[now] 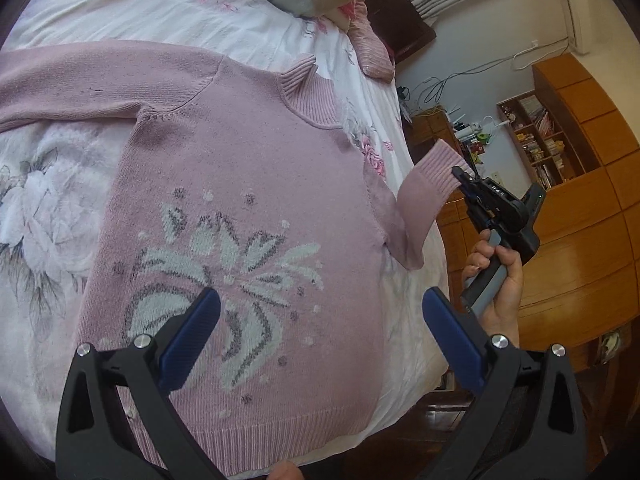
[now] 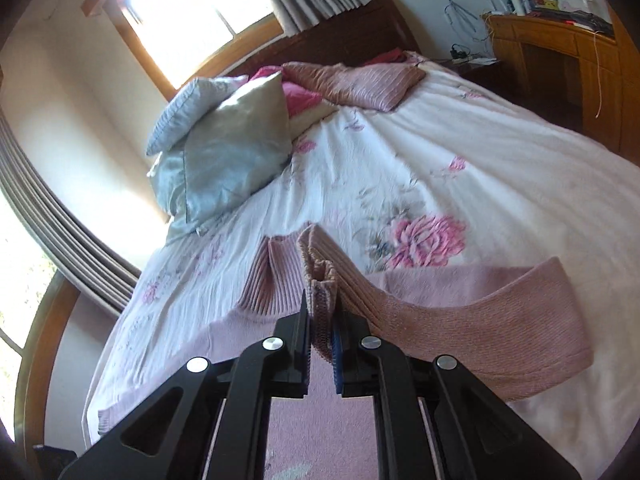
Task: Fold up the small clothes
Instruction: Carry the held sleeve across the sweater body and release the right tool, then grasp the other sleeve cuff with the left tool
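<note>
One sleeve cuff (image 2: pixel 320 300) pinched in the right gripper (image 2: pixel 322 334), left gripper (image 1: pixel 320 336) spread idle above the sweater (image 1: pixel 248 208); that thin bite on ribbing could slip mid-fold.

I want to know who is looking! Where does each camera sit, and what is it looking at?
Left wrist: sits on the open left tool, looking down at the pink sweater on the bed; a hand shows.
Right wrist: sits on the right tool, shut on the sleeve cuff, facing the pillows and window.
Both share the sweater, cuff and floral bedspread.
</note>
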A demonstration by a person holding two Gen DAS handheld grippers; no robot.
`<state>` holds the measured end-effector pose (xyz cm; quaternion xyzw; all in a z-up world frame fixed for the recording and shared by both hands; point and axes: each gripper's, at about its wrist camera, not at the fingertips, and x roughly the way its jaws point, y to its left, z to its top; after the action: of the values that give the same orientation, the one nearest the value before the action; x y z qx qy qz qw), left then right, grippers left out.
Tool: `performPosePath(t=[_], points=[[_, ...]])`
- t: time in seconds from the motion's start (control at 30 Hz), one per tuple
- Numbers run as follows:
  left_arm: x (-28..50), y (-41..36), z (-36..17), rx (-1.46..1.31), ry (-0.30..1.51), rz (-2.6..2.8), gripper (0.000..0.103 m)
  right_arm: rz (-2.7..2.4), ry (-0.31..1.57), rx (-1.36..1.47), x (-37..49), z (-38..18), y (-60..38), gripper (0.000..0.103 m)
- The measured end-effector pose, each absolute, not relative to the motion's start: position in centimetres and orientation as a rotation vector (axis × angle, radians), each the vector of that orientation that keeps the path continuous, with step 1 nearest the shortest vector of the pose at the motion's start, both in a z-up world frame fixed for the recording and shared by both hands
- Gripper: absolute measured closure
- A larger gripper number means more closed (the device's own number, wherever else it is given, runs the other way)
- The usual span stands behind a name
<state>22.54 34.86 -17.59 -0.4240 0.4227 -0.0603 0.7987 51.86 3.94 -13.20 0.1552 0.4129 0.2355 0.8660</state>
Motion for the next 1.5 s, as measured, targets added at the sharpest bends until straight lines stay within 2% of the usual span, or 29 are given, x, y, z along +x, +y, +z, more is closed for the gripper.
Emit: performPosePath(t=[0.27,0.3,0.33,0.37,0.43,0.5,0.6,0.93,0.97,1.0,1.07,1.27,1.5], points=[[29.1,35.6,-20.5,-0.965,0.981,-0.192,0.003,0.496,1.031,0.098,49.2,-23.5,13.1,0.095],[30.1,35.5,-21.2,-1.005,0.992,-0.22,0.003,0.497,1.043,0.064,48.7,-24.5,13.7,0.092],[31.1,35.4,-21.8,-1.046,1.008,-0.244,0.003,0.497,1.058,0.031,48.1,-25.5,14.3,0.088],[32.1,35.1,-22.3,-1.085,1.019,-0.27,0.003,0.512,1.071,0.011,47.7,-26.1,14.7,0.076],[34.3,34.5,-23.2,-1.143,1.031,-0.323,0.003,0.549,1.063,-0.011,46.4,-26.3,14.9,0.044],[36.4,33.8,-24.3,-1.202,1.046,-0.341,0.003,0.556,1.017,-0.051,44.6,-25.4,14.4,0.037],[39.4,32.4,-26.6,-1.32,1.077,-0.375,0.003,0.558,0.994,0.026,41.2,-23.6,10.7,0.036],[46.6,28.1,-30.0,-1.211,1.203,-0.259,0.004,0.507,1.051,0.44,28.5,-23.8,-3.3,0.029],[47.1,27.7,-30.0,-1.18,1.21,-0.246,0.011,0.508,1.057,0.477,27.6,-24.0,-4.0,0.029],[47.8,27.5,-30.1,-1.149,1.226,-0.24,0.047,0.509,1.062,0.502,26.6,-24.1,-4.6,0.028],[48.9,26.9,-30.2,-1.055,1.284,-0.194,0.091,0.508,1.064,0.53,24.8,-24.2,-5.5,0.028],[51.1,26.6,-28.4,-0.974,1.28,-0.168,0.097,0.497,1.093,0.564,21.4,-25.0,-6.8,0.027],[52.4,27.1,-18.5,-0.872,1.144,-0.26,0.097,0.501,1.083,0.594,20.7,-24.9,-6.9,0.027]])
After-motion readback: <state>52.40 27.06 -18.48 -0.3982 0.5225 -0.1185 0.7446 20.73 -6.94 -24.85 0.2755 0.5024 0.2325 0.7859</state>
